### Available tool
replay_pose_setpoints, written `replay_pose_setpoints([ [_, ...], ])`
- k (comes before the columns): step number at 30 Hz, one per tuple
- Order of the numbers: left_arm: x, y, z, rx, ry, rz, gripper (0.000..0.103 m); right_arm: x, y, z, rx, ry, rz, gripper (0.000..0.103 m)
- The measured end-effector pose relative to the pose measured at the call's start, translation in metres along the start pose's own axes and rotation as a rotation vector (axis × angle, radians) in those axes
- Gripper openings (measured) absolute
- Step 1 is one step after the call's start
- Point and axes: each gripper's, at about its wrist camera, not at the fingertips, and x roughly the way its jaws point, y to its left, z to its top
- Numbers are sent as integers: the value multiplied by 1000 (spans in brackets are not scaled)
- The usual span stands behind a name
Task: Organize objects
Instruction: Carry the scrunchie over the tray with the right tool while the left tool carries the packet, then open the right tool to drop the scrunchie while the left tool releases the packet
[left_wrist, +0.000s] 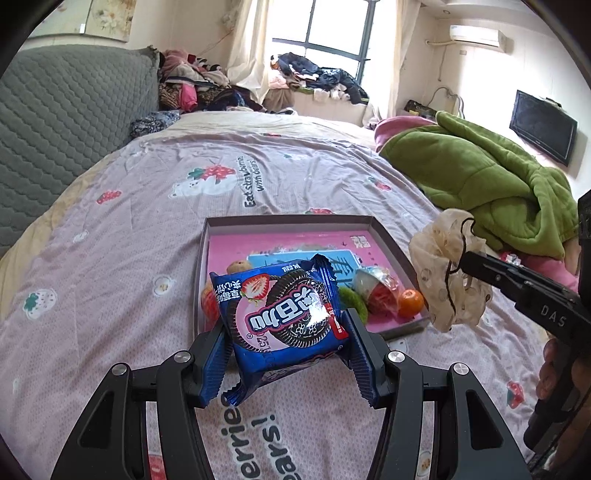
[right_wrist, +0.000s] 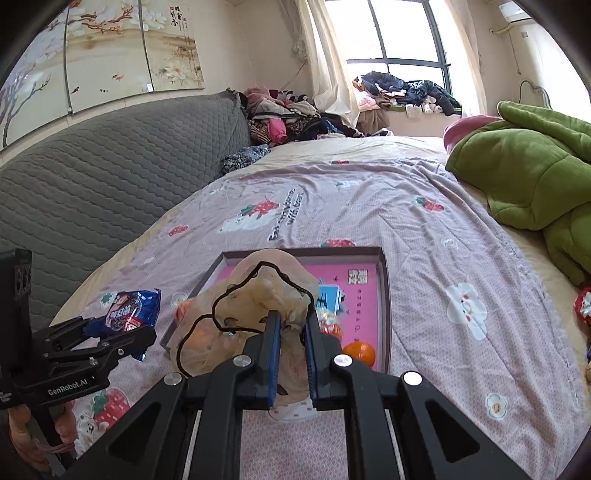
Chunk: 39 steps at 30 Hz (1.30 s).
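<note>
While both claws hold their loads above the bed, a cookie pack and a scrunchie hang near the tray.

In the left wrist view the left claw (left_wrist: 286, 354), low centre, stands about half open and pinches the cookie pack (left_wrist: 282, 308) by its side edges; the pack looks light, its glossy film slippery and its biscuits brittle, so I judge a gentle hold across the flat sides, away from the crimped ends, to be best. In the right wrist view the right claw (right_wrist: 291, 354) is closed almost fully on the scrunchie (right_wrist: 255, 302), soft, floppy and very light, best taken at a bunched fold. The tray (left_wrist: 388, 236) lies on the bed (left_wrist: 110, 258) just beyond, with an orange (left_wrist: 410, 302) at its near right corner.
</note>
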Motion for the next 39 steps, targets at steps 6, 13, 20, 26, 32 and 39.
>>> replay_pose_setpoints([
  [6,7,1,5,-5,-3,3,59,4,4,12,-12,-24,3,13],
  [13,17,0,12,2,-2,12,59,13,7,21,-25,-35,4,13],
  [20,28,2,19,3,-10,25,59,26,9,25,-30,-44,3,13],
  [26,42,6,23,4,-1,39,59,44,12,29,-41,-34,-5,13],
  [32,59,10,22,4,9,41,59,65,10,28,-39,-12,-15,13],
  [39,80,8,12,15,30,38,59,90,8,21,-50,25,-47,13],
])
